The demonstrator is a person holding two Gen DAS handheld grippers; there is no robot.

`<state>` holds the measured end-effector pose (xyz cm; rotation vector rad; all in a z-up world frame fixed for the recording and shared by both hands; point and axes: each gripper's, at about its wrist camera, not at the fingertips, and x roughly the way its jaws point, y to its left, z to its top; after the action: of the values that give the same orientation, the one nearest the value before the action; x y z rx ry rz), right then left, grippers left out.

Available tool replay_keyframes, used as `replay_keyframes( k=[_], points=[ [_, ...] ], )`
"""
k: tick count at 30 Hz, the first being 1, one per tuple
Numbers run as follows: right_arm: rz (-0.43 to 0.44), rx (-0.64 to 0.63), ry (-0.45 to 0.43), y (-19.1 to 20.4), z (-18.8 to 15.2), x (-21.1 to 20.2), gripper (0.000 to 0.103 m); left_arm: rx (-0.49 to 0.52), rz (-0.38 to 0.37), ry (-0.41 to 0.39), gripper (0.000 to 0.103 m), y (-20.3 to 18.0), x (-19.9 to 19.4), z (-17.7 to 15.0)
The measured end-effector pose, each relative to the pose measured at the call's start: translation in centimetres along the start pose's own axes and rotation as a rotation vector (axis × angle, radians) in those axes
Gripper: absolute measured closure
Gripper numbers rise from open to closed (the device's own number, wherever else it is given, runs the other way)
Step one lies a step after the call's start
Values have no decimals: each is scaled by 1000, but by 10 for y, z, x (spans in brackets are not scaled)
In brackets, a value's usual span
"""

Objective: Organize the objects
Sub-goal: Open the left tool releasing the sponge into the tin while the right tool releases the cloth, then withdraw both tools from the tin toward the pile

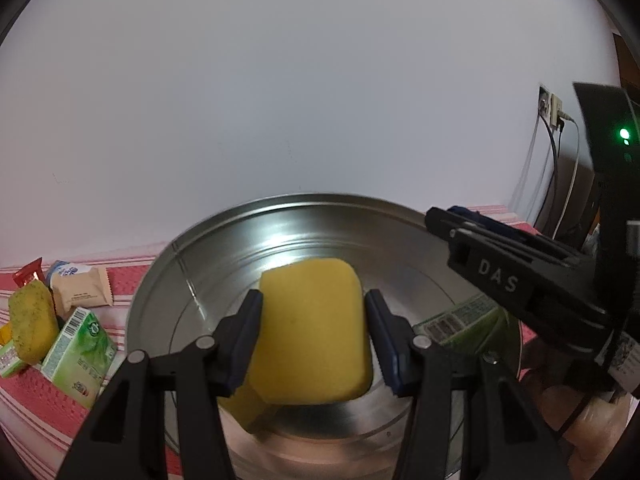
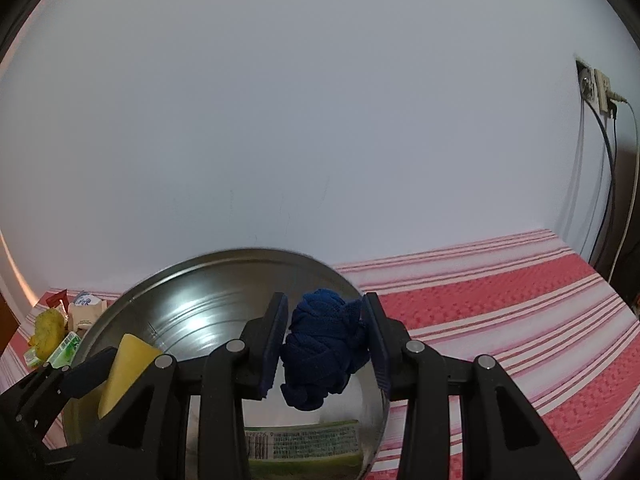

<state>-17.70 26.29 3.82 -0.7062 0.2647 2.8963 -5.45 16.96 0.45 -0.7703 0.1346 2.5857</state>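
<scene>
Both grippers hover above the metal bowl point(image 1: 224, 240) for dropping: my left gripper point(image 1: 314, 340) pinches a yellow sponge point(image 1: 312, 332), my right gripper point(image 2: 326, 344) pinches a blue cloth ball point(image 2: 326, 344).

sponge point(image 1: 312, 332): yellow, pinched above the steel bowl point(image 1: 160, 304)
cloth point(image 2: 326, 344): dark blue, bunched, gripped over the bowl's rim

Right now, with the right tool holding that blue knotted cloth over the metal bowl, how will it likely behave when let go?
The blue knotted cloth looks soft and floppy: its lower folds sag below the right tool. It probably weighs little and should drop limply into the metal bowl, not roll. Its woven surface likely grips the pads well.
</scene>
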Motion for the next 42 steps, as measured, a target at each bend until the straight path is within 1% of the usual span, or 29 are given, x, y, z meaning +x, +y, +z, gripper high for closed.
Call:
replay_keyframes(
  k=[7, 10, 11, 12, 13, 14, 15, 16, 17, 18, 19, 20, 22, 24, 27, 29, 31, 33, 36, 38, 42],
  points=[
    [9, 0, 12, 6, 0, 3, 61, 26, 10, 18, 51, -5, 4, -2],
    [11, -7, 15, 3, -1, 5, 61, 30, 13, 26, 51, -6, 5, -2],
    [12, -7, 14, -4, -4, -3, 61, 30, 16, 28, 50, -6, 5, -2],
    [17, -10, 14, -4, -4, -4, 61, 32, 17, 28, 50, -6, 6, -2],
    [21, -11, 15, -14, -5, -2, 61, 35, 18, 30, 49, -7, 6, -2],
    [26, -14, 17, -13, -5, -2, 61, 39, 16, 33, 47, -8, 6, -2],
    [30, -19, 23, -15, -5, -3, 58, 44, 13, 37, 37, -9, 7, -3],
    [31, -21, 29, -15, -6, -5, 54, 51, 11, 40, 30, -11, 8, -3],
    [33, -23, 33, -15, -4, -5, 41, 57, 10, 36, 18, -13, 7, -4],
    [37, -24, 25, -14, -3, -8, 28, 66, 8, 27, 9, -17, 7, -4],
    [46, -25, 11, -14, -3, -11, 21, 73, 7, 18, 5, -17, 5, -5],
    [57, -25, -4, -15, -3, -15, 20, 80, 9, 8, 2, -18, 3, -6],
    [87, -3, -26, -20, -1, -21, 19, 92, 21, -10, 2, -20, -1, -7],
    [95, 35, -49, -28, 2, -27, 19, 88, 26, -22, 1, -19, -3, -8],
    [76, 129, -124, -45, 2, -42, 19, 54, 43, -69, 1, -7, -12, -6],
    [56, 166, -159, -55, 1, -50, 19, 32, 69, -116, 0, 5, -22, -5],
    [34, 201, -193, -65, 1, -59, 19, 4, 110, -166, 0, 22, -29, -1],
    [32, 229, -211, -68, 0, -64, 19, -44, 151, -202, 0, 46, -41, 1],
    [34, 237, -227, -73, 2, -73, 19, -129, 191, -225, 0, 77, -50, -1],
    [40, 229, -233, -69, 3, -76, 19, -160, 226, -231, 0, 91, -53, -4],
    [53, 198, -262, -50, -7, -78, 19, -160, 302, -220, 0, 112, -54, -13]
  ],
)
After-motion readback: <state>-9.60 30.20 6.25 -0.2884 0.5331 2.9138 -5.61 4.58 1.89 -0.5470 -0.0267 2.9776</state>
